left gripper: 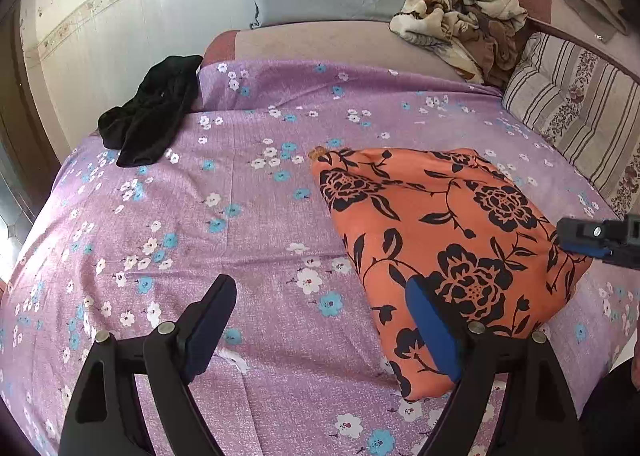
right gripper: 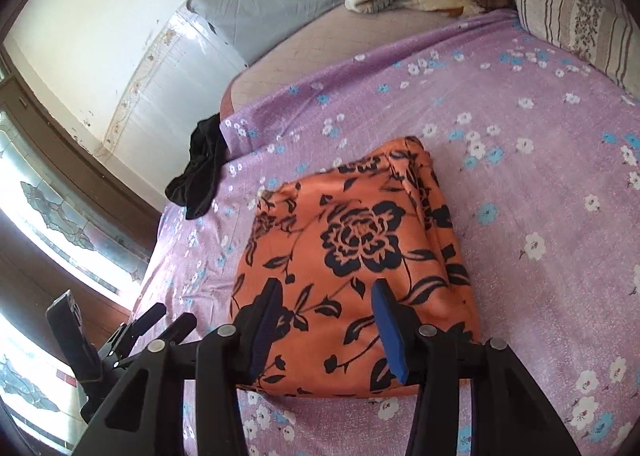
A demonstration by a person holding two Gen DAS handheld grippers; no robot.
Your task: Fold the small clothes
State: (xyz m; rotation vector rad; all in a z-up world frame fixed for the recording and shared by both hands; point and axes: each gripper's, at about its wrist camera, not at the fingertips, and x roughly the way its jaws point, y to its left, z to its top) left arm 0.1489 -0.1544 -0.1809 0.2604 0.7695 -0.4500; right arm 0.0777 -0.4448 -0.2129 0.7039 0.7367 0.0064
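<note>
the orange floral garment (right gripper: 352,268) is lying folded, seemingly finished, mid-bed; the black garment (left gripper: 152,112) at ten o'clock is waiting unfolded. left hand-held gripper (left gripper: 320,328) and right hand-held gripper (right gripper: 324,320) are both hovering apart, empty.

The left gripper (left gripper: 320,320) tilts down over the bed with its jaws spread wide and nothing pinched between them, while the right gripper (right gripper: 326,320) tilts down just beside it, jaws partly parted and gripping nothing.
</note>
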